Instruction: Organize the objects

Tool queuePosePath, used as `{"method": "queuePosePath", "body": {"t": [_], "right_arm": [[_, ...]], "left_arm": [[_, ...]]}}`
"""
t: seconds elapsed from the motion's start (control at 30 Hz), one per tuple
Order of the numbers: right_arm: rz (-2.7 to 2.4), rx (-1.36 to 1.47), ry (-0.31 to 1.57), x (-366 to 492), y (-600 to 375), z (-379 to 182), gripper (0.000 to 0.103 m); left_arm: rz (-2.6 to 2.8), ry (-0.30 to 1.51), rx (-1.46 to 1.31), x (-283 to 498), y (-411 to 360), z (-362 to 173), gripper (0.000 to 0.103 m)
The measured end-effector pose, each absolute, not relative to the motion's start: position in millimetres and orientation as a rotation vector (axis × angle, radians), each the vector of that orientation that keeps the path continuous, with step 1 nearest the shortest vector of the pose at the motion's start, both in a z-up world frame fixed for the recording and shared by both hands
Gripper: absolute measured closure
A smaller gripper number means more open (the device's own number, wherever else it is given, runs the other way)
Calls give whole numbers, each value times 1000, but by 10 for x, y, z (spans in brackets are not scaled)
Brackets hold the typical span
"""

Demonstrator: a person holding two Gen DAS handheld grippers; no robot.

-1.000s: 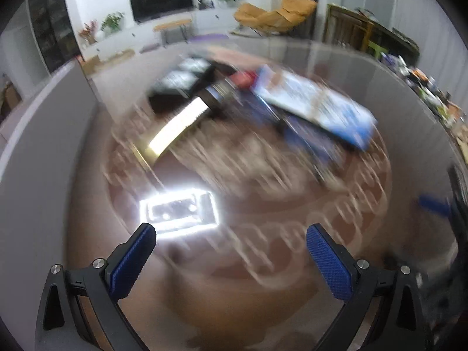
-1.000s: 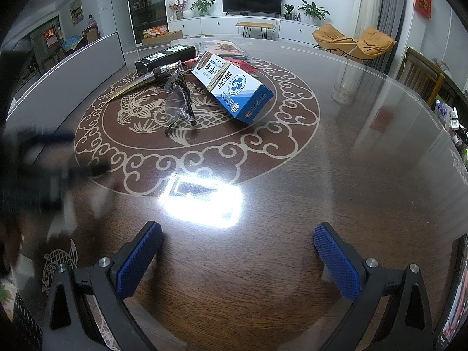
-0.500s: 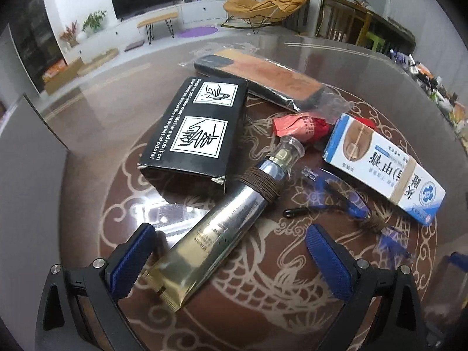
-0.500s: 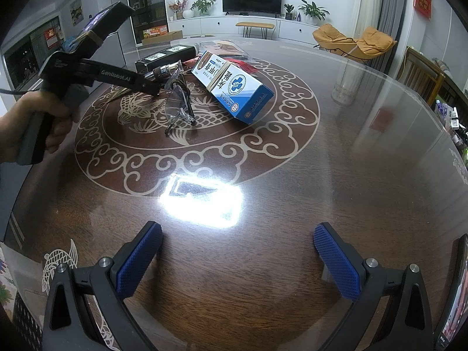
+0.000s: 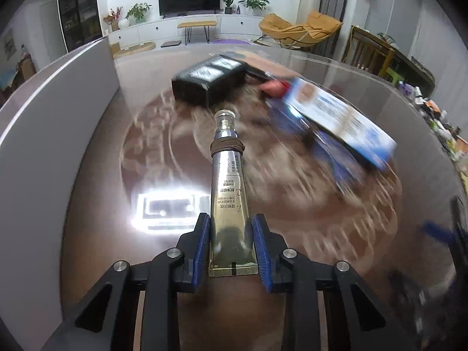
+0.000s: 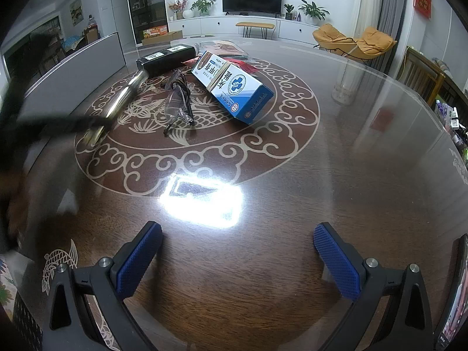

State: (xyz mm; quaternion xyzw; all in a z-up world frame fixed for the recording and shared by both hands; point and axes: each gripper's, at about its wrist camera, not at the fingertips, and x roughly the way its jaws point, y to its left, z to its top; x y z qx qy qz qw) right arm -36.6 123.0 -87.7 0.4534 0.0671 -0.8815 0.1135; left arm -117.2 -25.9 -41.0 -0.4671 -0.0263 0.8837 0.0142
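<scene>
Objects on table: a black box (image 6: 166,57), a blue-and-white carton (image 6: 234,86), glasses (image 6: 178,103) and a metallic tube (image 5: 229,193) make up the lot to be organized.
Table (image 6: 292,175): round, dark wood under glass, with a pale dragon-and-cloud inlay in the middle; a bright lamp glare sits on it.
Blue-and-white carton: lying on the inlay, just right of the glasses.
Black box: at the far side of the inlay, behind the carton.
Metallic tube: held off the table, crimped end between the pads, capped end pointing away, a brown band around its neck.
Left gripper (image 5: 231,248): clamped on the metallic tube's flat end.
Right gripper (image 6: 237,260): fingers spread wide, nothing between them, over bare wood near the table edge.
Glasses: folded, on the inlay, touching nothing.
</scene>
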Motion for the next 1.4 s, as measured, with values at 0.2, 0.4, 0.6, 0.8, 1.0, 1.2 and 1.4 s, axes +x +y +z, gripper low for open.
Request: {"method": "queuePosePath", "body": {"t": [0.2,0.4,0.6,0.8,1.0,1.2,1.4], "right_arm": [[-2585,1330,197,-366,1231,-877,0],[-2586,1330,197,-366,1232,-877,0],[-2586,1330,196,-363,1232,-877,0],[-2586,1330,196,-365,1233,-877,0],[-2586,1330,196,-363,1232,-877,0],[-2586,1330,196,-365,1233,-877,0],[-2586,1330,196,-365,1234,-877,0]], "left_arm": [[2781,-42,-1470,-1005,-164,-472,19],[2809,-17,-1455,-1126,-247,-509,6],[2803,-31,-1476,-1142,-260,-520,0],[2805,-32,-1475,-1138,-259,-521,0],[2805,-32,-1475,-1144,-259,-526,0],[2805,-32,-1475,-1148,-259,-529,0],[2805,-32,-1475,-1152,-258,-531,0]]}}
